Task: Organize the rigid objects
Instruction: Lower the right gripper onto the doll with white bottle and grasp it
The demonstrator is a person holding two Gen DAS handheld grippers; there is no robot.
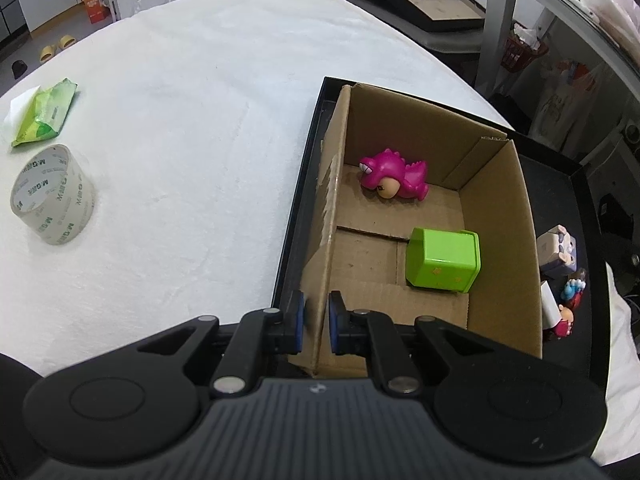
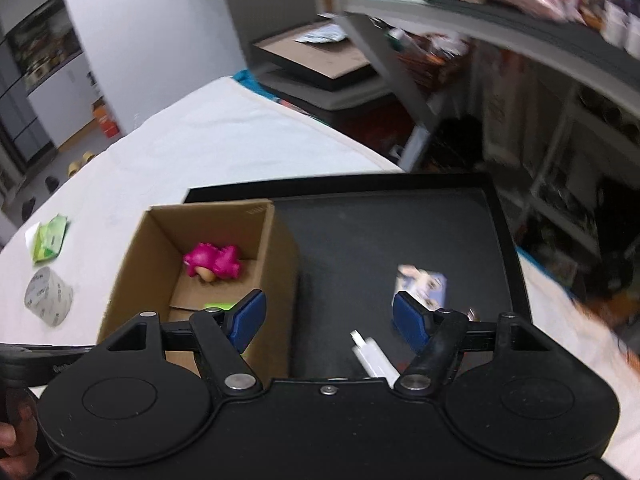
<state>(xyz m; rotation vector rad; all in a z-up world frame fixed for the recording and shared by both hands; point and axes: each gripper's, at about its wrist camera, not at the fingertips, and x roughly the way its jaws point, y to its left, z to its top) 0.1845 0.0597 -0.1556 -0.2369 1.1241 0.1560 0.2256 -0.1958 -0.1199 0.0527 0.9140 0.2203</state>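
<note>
A cardboard box (image 1: pixel 496 216) stands in a black tray (image 1: pixel 560 184) on the white table. In it lie a pink dinosaur toy (image 1: pixel 394 178) and a green cube (image 1: pixel 442 260). My left gripper (image 1: pixel 316 320) is shut on the box's left wall near its front corner, one blue pad on each side. Beside the box in the tray are a small picture box (image 1: pixel 558 254) and small figurines (image 1: pixel 568 304). My right gripper (image 2: pixel 330 320) hangs open above the tray (image 2: pixel 380 232), to the right of the box (image 2: pixel 276 264), holding nothing. The picture box (image 2: pixel 422 284) lies just beyond its right finger.
A roll of clear tape (image 1: pixel 52 194) and a green packet (image 1: pixel 46 114) lie on the white cloth at the left. A white strip (image 2: pixel 374 356) lies in the tray under the right gripper. Shelves and a metal rack stand past the table's right edge.
</note>
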